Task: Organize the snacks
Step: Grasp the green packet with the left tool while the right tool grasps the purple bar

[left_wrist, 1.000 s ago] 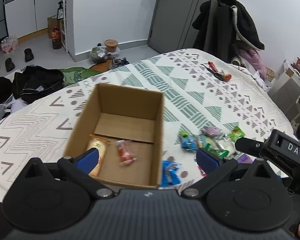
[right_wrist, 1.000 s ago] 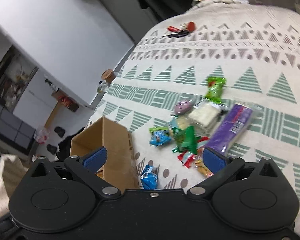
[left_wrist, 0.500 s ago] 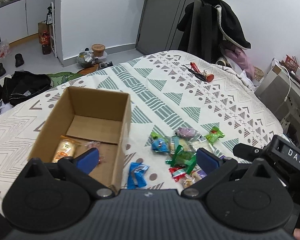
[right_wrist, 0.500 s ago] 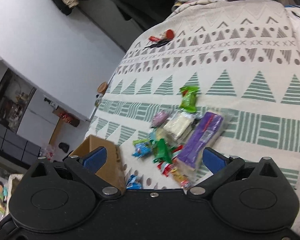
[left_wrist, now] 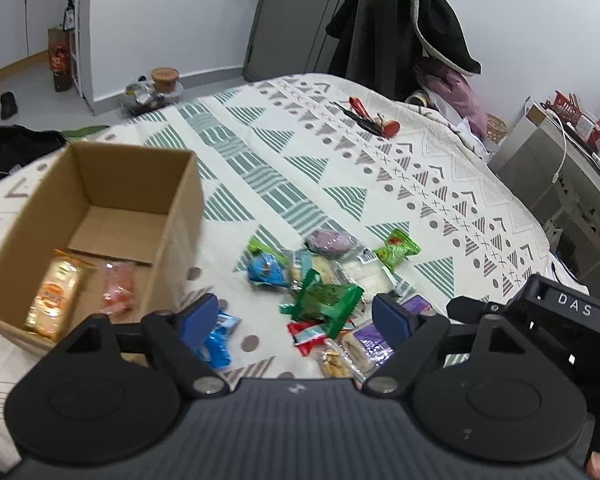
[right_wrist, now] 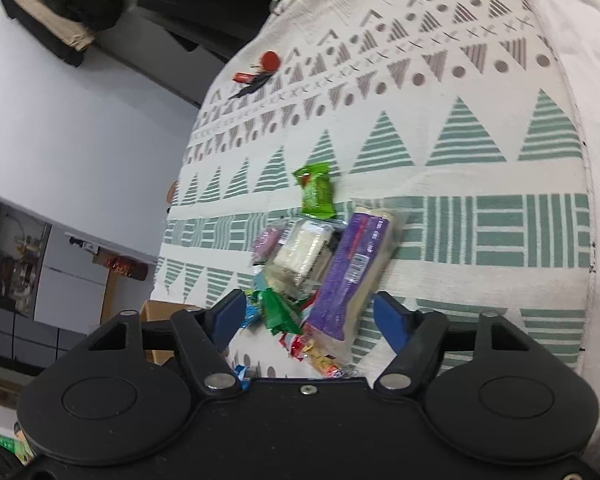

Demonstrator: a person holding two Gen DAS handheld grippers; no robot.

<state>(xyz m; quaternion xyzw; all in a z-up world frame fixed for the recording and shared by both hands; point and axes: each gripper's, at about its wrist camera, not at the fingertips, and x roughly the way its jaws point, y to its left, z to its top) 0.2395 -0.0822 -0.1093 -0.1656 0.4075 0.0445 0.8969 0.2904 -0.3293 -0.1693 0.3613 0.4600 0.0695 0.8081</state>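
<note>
Purple long packet [right_wrist: 350, 268] at the pile's right edge on the bed [right_wrist: 500, 128]: best pinched across its narrow width, right gripper [right_wrist: 310, 318] and left gripper [left_wrist: 296, 316] both wide, empty.

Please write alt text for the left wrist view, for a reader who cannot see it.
The open left gripper hovers empty above a pile of wrapped snacks on a patterned bedspread. To the left stands an open cardboard box that holds an orange packet and a pink packet. Part of the right gripper shows at the right edge.
</note>
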